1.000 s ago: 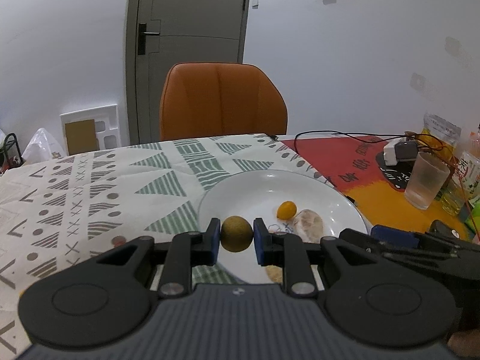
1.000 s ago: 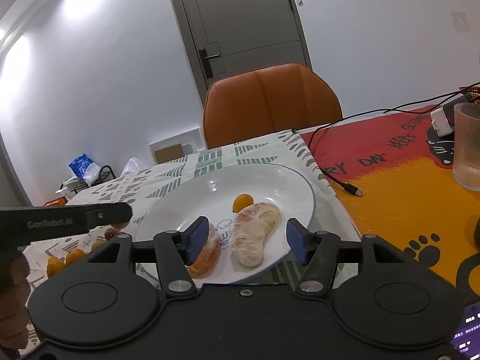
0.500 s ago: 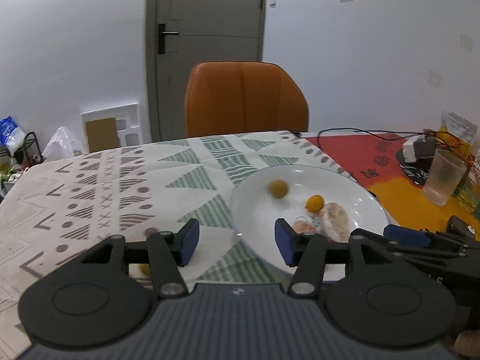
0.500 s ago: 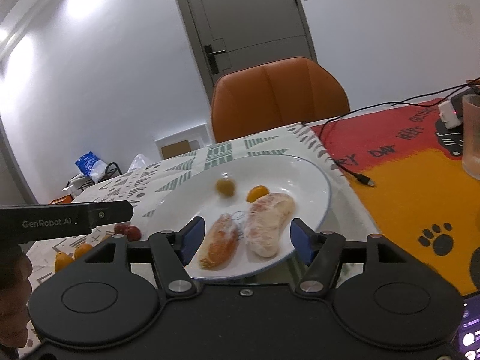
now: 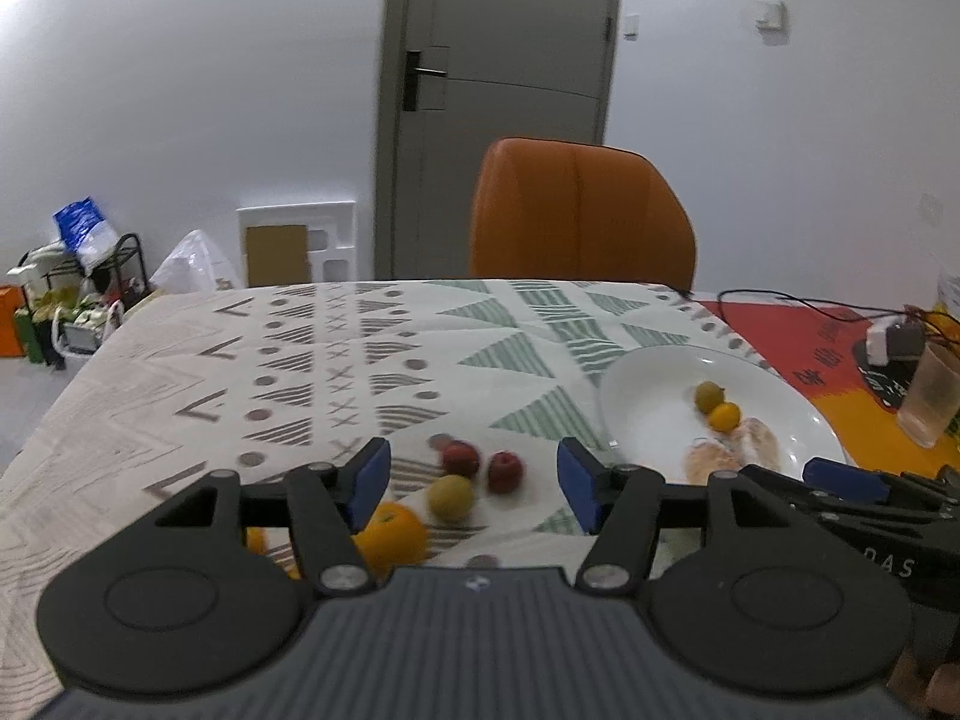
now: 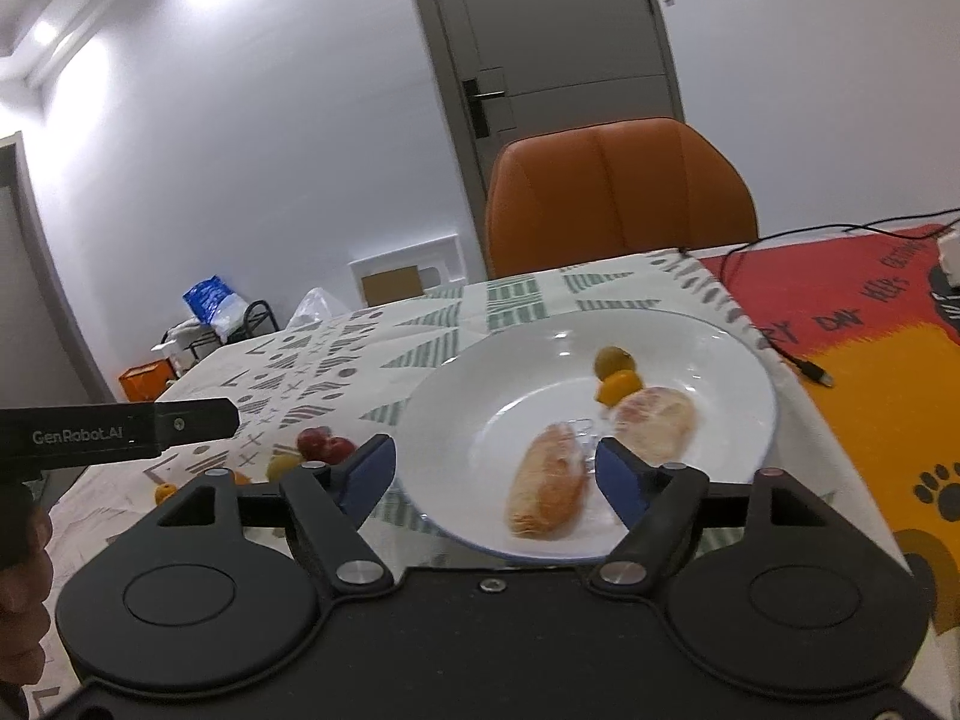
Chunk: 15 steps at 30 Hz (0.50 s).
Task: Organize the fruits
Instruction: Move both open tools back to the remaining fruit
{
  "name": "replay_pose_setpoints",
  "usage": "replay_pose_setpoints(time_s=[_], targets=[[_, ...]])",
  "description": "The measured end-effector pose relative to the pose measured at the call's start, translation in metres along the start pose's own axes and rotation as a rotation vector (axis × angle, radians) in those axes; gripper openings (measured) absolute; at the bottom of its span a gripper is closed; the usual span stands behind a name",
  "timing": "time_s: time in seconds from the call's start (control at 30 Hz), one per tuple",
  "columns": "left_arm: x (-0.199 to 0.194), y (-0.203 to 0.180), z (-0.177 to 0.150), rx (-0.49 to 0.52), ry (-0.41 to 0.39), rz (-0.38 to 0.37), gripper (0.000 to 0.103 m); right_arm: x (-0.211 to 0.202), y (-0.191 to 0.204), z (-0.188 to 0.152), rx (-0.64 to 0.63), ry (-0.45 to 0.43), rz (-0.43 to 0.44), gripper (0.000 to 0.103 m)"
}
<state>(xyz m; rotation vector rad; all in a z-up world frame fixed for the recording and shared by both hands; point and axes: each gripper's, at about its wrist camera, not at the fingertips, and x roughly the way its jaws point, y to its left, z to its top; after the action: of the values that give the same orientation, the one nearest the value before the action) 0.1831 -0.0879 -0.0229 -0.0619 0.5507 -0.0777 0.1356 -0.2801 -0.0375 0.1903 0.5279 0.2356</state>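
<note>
Orange chair (image 5: 582, 210) behind plate (image 5: 648, 414)

Glossy white plate (image 6: 720, 354); matt printed cloth (image 5: 300, 372); smooth leather-look chair (image 5: 582, 222); frosted cup (image 5: 930, 402); matt black plastic grippers, left (image 5: 474, 483), right (image 6: 498, 471).

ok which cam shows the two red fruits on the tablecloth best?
Left wrist. The two red fruits sit in the open between its spread fingers, side by side, slightly blurred, beside a green fruit and an orange. In the right wrist view they are smaller, at the left finger's edge and harder to separate.
</note>
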Motion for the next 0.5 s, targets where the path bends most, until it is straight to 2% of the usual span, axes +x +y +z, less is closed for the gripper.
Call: replay_pose_setpoints(time_s=[0.2, 0.5], targets=[[-0.009, 0.028, -0.006, -0.057, -0.007, 0.038, 0.06, 0.006, 0.022, 0.0, -0.042, 0.016, 0.033, 0.074], [-0.011, 0.057, -0.023, -0.114, 0.02, 0.055, 0.06, 0.015, 0.051, -0.004, -0.094, 0.053, 0.074, 0.076]])
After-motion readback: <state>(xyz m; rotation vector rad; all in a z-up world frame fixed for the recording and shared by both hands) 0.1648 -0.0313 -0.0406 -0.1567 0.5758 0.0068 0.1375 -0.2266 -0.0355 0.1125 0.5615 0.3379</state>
